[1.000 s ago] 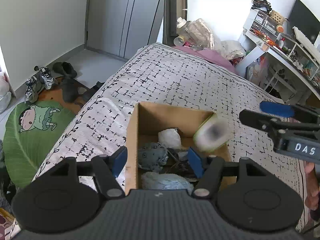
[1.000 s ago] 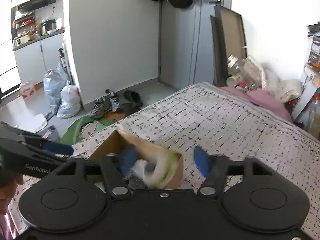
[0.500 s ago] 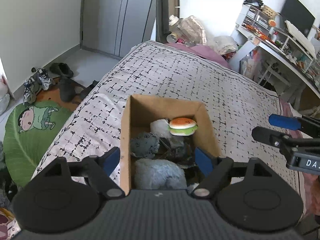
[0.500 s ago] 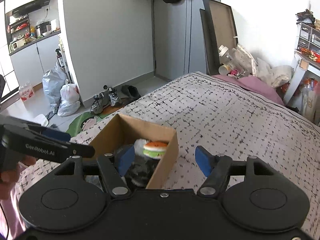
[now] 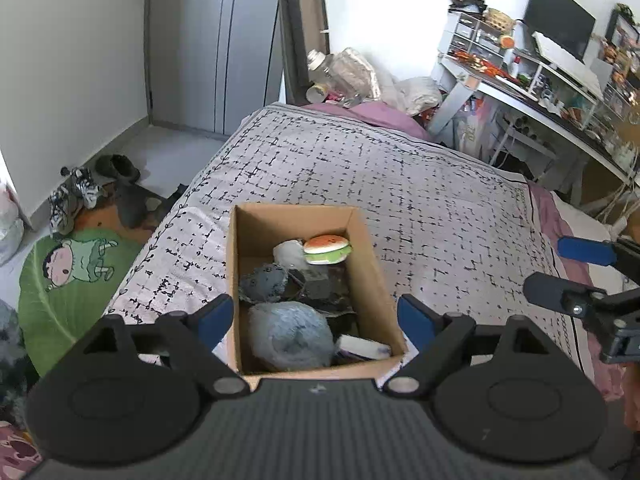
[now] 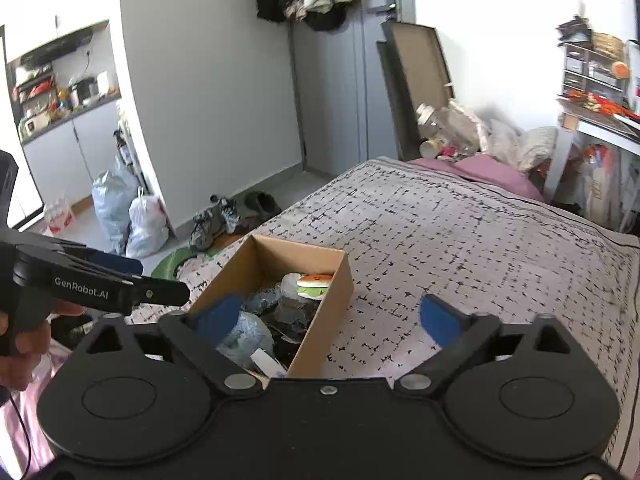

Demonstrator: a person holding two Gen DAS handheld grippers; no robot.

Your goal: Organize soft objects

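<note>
A cardboard box stands on the patterned bed cover. Inside lie several soft toys: a burger plush at the far end, a grey-blue ball plush at the near end, a dark blue one and a white one. My left gripper hangs above the box's near end, its jaws opening with nothing held. My right gripper is back from the box's right wall, its jaws opening wide and empty. Each gripper appears at the edge of the other's view.
The bed runs to pink pillows and bags at the far end. Shoes and a green cartoon mat lie on the floor at left. A cluttered desk stands at right. A hand grips the left tool.
The burger plush dropped from the right gripper into the box and lies still. Both grippers pulled back and up from the box, and their jaws spread wider.
</note>
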